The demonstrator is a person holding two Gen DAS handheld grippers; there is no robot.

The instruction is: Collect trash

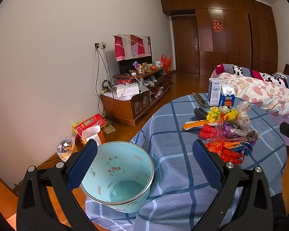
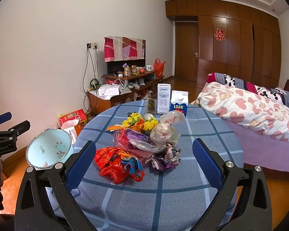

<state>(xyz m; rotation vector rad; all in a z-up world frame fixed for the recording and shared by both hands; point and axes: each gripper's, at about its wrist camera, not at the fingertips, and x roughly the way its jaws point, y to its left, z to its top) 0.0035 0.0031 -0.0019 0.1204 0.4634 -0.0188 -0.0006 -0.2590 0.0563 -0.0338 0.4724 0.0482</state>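
A light-blue bin (image 1: pixel 121 175) with cartoon prints stands at the left edge of the round table (image 1: pixel 175 165), empty inside. My left gripper (image 1: pixel 144 165) is open; its left finger (image 1: pixel 82 165) is at the bin's rim. A pile of trash lies on the table: an orange-red plastic bag (image 2: pixel 115 163), clear crumpled bags (image 2: pixel 161 132), yellow wrappers (image 2: pixel 136 121) and purple scraps (image 2: pixel 163 159). My right gripper (image 2: pixel 144 165) is open and empty, just short of the pile. The bin also shows in the right wrist view (image 2: pixel 48 150), with the left gripper body beside it.
Two milk cartons (image 2: pixel 171 102) stand at the table's far side. A bed (image 2: pixel 260 115) with a heart-print quilt is to the right. A TV cabinet (image 2: pixel 125 88) is against the wall, with a red box (image 2: pixel 73 119) and bags on the floor.
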